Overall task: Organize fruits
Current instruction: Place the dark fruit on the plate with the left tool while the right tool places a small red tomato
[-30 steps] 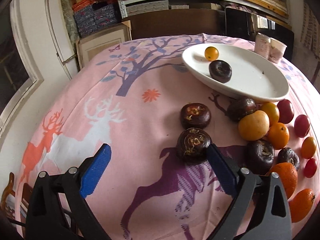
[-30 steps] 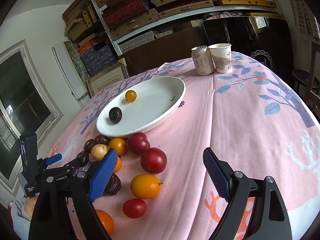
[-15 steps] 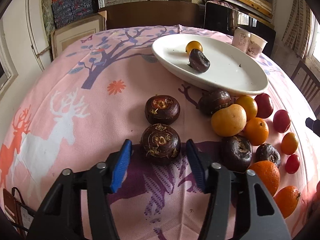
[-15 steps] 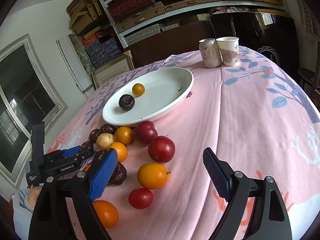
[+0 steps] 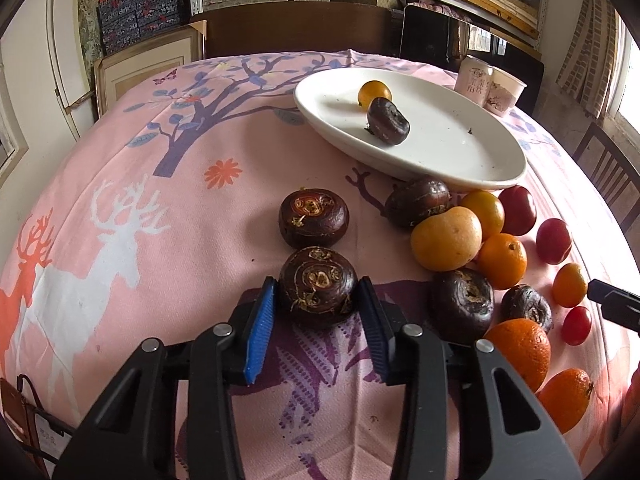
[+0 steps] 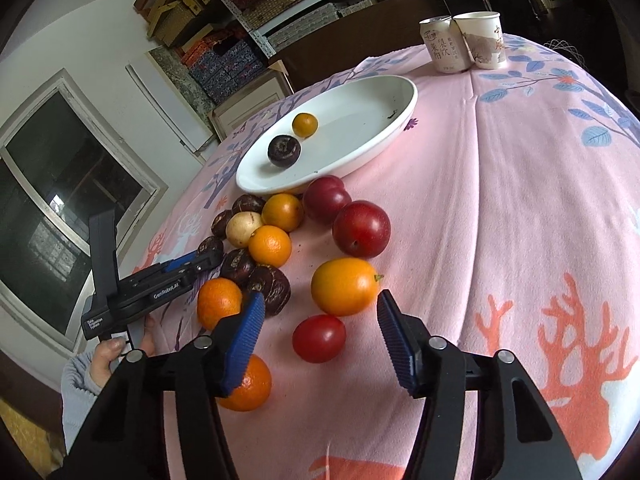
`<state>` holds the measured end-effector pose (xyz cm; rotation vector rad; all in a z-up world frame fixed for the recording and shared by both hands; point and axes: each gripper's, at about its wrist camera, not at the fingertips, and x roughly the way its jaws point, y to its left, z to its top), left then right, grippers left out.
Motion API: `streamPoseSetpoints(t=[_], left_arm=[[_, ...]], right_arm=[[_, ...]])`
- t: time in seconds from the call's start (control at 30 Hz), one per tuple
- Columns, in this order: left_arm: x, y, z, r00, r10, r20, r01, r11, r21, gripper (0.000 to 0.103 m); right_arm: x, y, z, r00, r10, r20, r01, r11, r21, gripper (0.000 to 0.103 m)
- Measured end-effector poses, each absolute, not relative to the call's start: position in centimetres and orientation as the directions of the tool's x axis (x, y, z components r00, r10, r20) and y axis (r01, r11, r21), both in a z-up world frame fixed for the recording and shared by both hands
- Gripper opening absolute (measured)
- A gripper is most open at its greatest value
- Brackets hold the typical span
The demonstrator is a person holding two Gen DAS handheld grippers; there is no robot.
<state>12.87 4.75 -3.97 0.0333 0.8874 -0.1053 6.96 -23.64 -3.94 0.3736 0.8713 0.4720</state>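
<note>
On the white plate [image 5: 460, 160], only a water chestnut [image 5: 387, 121] and a small orange fruit [image 5: 374, 93]; most left on the tablecloth [image 5: 160, 216]. Left gripper [image 5: 318, 308] closing onto another chestnut [image 5: 318, 286], right gripper [image 6: 320, 320] narrowing around a cherry tomato [image 6: 319, 338], untouched.

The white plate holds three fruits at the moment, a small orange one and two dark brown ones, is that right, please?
Not quite: the white plate holds two fruits, the small orange one and a single dark brown one. Both wrist views show this.
</note>
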Motion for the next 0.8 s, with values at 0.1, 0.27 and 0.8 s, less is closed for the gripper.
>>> streamPoseSetpoints(t=[0.1, 0.27, 0.8], left_arm=[[12.9, 4.7, -4.0, 0.626, -0.079, -0.776, 0.106, 0.994, -0.016, 0.041], [12.9, 4.7, -4.0, 0.627, -0.079, -0.775, 0.106, 0.994, -0.015, 0.041], [15.3, 3.1, 0.8, 0.706, -0.129, -0.696, 0.130, 0.990, -0.052, 0.040]], right_arm=[[6.5, -22.9, -4.2, 0.534, 0.536, -0.654, -0.258, 0.840, 0.478, 0.051], [6.7, -22.0, -5.2, 0.491, 0.524, -0.695, -0.263, 0.851, 0.455, 0.037], [10.1, -23.9, 0.3, 0.594, 0.567, -0.570, -0.267, 0.808, 0.525, 0.030]])
